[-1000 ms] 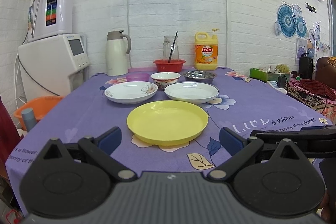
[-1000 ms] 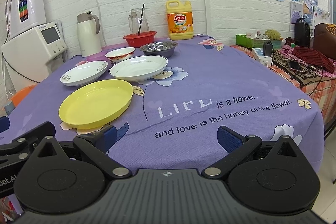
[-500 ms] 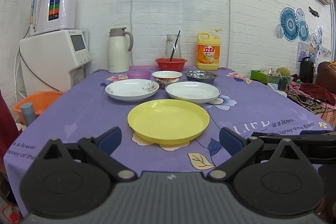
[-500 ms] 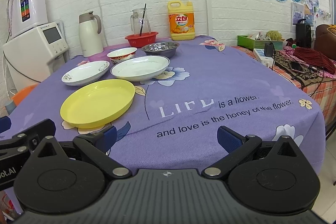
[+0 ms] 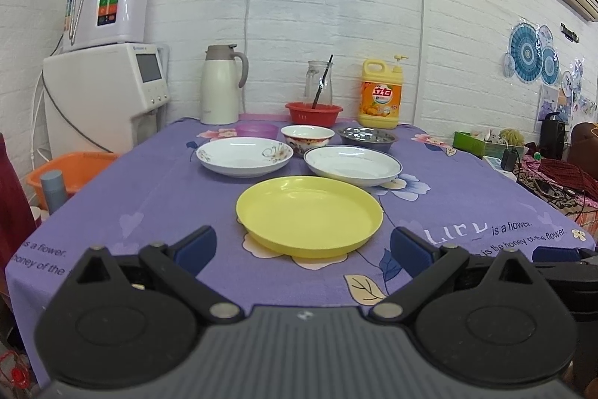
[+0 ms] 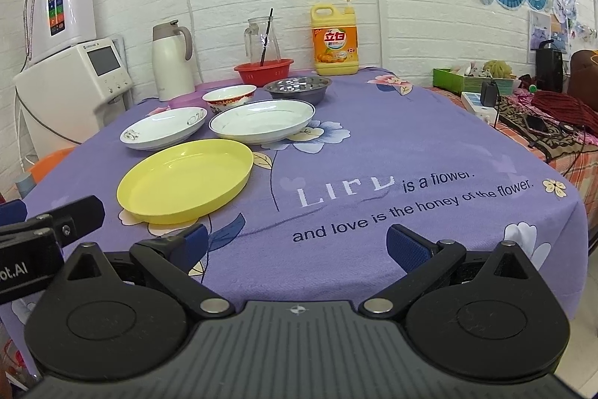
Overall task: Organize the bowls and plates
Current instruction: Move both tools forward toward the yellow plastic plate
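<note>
Both tools, my left tool and right tool, gape wide with nothing held, hovering at the near edge of the purple worktop. Just ahead lies a yellow plate; behind it sit 2 white plates, then a patterned bowl.

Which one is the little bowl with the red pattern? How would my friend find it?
Start at the purple flowered tablecloth and find the round yellow plastic plate nearest the front. Behind it sit two white plates; behind those is the small white ceramic bowl with a red pattern. It is deeper than the plates, between a purple plastic bowl and a shiny metal bowl.
</note>
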`<state>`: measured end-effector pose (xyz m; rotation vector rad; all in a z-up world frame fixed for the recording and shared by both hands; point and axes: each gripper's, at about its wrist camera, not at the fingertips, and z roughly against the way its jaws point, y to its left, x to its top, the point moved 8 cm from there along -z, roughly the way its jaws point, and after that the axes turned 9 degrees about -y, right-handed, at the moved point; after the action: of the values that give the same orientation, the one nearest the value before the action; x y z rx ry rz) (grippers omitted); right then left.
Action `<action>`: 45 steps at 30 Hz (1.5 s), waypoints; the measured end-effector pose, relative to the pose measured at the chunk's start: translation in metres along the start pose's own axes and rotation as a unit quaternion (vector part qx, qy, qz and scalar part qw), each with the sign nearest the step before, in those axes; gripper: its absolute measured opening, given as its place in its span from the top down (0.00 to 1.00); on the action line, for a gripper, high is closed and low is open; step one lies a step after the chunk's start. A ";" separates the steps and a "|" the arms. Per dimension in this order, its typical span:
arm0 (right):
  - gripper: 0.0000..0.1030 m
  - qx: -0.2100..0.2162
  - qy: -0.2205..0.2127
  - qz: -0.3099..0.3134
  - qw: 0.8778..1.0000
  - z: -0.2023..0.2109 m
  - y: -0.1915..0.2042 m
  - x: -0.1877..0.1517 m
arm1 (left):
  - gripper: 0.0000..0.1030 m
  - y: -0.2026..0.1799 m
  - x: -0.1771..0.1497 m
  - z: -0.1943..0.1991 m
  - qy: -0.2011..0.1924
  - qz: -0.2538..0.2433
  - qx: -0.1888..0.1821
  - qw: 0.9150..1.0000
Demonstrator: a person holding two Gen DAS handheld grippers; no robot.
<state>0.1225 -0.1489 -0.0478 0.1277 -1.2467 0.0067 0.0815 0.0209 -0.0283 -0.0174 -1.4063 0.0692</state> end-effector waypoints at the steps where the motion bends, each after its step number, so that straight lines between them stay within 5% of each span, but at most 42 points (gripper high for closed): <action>1: 0.00 0.000 0.000 0.002 1.000 0.000 0.001 0.000 | 0.04 0.001 0.000 0.000 0.000 0.001 0.001 1.000; 32: 0.00 0.011 -0.023 -0.004 1.000 0.001 0.004 0.001 | 0.04 0.013 -0.003 -0.008 0.007 0.010 0.023 1.000; 45: 0.00 0.019 0.039 -0.031 0.999 -0.055 -0.001 -0.002 | 0.04 0.036 -0.006 -0.072 0.065 0.000 0.035 0.997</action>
<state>0.1741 -0.1444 -0.0667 0.1961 -1.1644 -0.0181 0.1505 0.0590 -0.0481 0.0349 -1.2726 0.1148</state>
